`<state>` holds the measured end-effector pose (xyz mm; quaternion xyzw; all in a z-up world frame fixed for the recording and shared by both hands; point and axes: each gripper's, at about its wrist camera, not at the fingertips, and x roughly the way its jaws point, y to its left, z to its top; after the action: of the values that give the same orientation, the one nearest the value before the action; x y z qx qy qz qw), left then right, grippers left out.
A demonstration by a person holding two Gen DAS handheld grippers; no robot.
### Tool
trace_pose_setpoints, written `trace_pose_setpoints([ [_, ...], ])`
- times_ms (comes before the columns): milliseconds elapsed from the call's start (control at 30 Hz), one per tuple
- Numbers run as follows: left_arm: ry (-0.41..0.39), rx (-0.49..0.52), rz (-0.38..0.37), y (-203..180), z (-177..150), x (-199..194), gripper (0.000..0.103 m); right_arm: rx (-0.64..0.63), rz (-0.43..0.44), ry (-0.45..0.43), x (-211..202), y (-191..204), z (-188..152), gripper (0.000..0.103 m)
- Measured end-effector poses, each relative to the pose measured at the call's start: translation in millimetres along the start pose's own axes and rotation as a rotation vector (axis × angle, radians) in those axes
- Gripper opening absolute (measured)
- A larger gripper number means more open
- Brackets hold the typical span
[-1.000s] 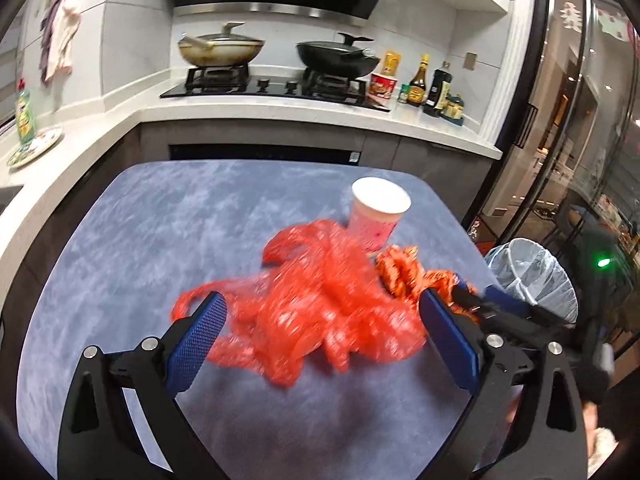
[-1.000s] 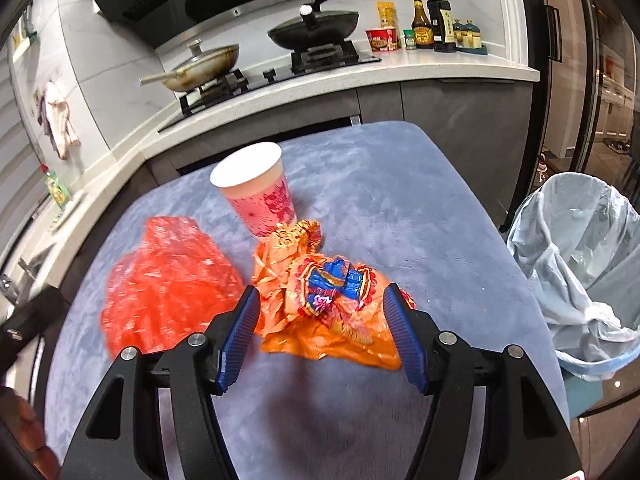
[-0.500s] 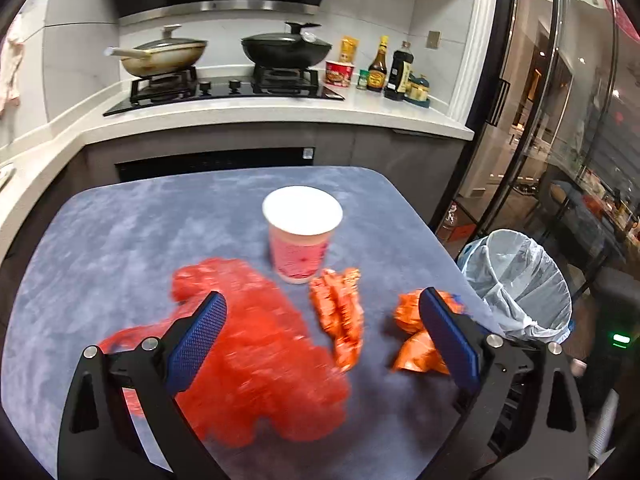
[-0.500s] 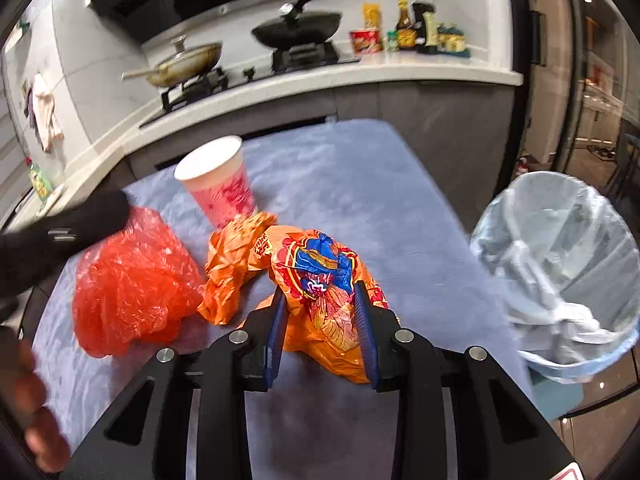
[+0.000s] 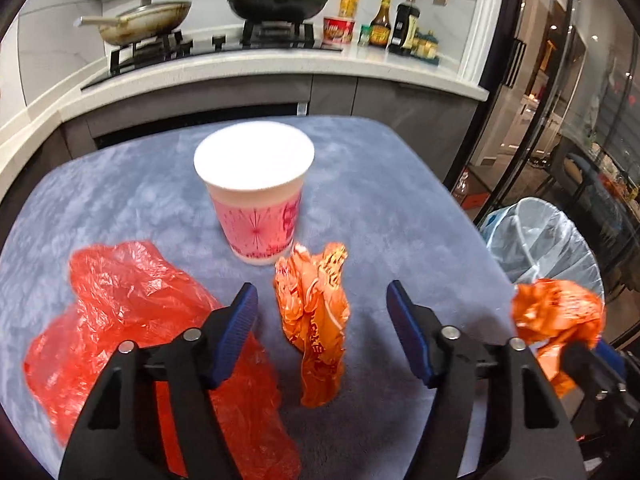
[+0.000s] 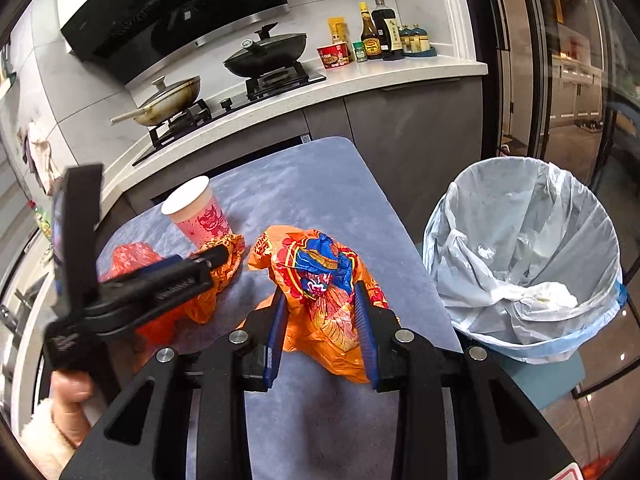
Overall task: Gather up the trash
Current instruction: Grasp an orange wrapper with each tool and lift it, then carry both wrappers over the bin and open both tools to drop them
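My right gripper (image 6: 322, 312) is shut on a crumpled orange snack bag with a blue print (image 6: 320, 280) and holds it just above the table's right side; the bag also shows in the left wrist view (image 5: 556, 320). My left gripper (image 5: 320, 312) is open, its jaws on either side of a second crumpled orange wrapper (image 5: 316, 320) that lies on the table. A red plastic bag (image 5: 132, 320) lies to the left. A pink paper cup (image 5: 256, 196) stands upright behind the wrapper.
A bin with a pale blue liner (image 6: 524, 268) stands on the floor right of the blue-grey table (image 6: 320, 184). Behind the table runs a counter (image 5: 280, 64) with a stove, two pans and sauce bottles.
My right gripper closed on the orange snack bag and lifted it toward the right. My left gripper moved from the red bag to the second orange wrapper and narrowed.
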<state>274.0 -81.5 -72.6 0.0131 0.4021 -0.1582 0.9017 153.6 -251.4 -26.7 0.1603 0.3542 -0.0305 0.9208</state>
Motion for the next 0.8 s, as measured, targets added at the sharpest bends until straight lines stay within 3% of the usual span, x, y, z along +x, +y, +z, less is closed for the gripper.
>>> trace_pose_setpoints([
  [67,0.014,-0.001,0.009,0.9,-2.9,6.7,0.057,0.011,0.008,0.003,0.7,-2.4,-0.8,0.031],
  [167,0.044,-0.001,0.012,3.1,-7.0,15.9,0.035,0.014,0.010,0.008,2.0,-5.7,-3.2,0.031],
  [267,0.032,-0.002,0.009,4.8,-11.0,13.4,0.031,0.019,0.012,0.014,2.6,-8.3,-5.3,0.031],
  [467,0.016,-0.006,-0.021,5.3,-13.1,-3.2,0.029,0.025,0.018,0.015,-1.4,-9.6,-9.1,0.031],
  [800,-0.060,0.032,-0.106,-20.0,-11.2,-73.8,0.029,0.029,0.029,-0.034,-32.7,-11.2,-8.0,0.031],
])
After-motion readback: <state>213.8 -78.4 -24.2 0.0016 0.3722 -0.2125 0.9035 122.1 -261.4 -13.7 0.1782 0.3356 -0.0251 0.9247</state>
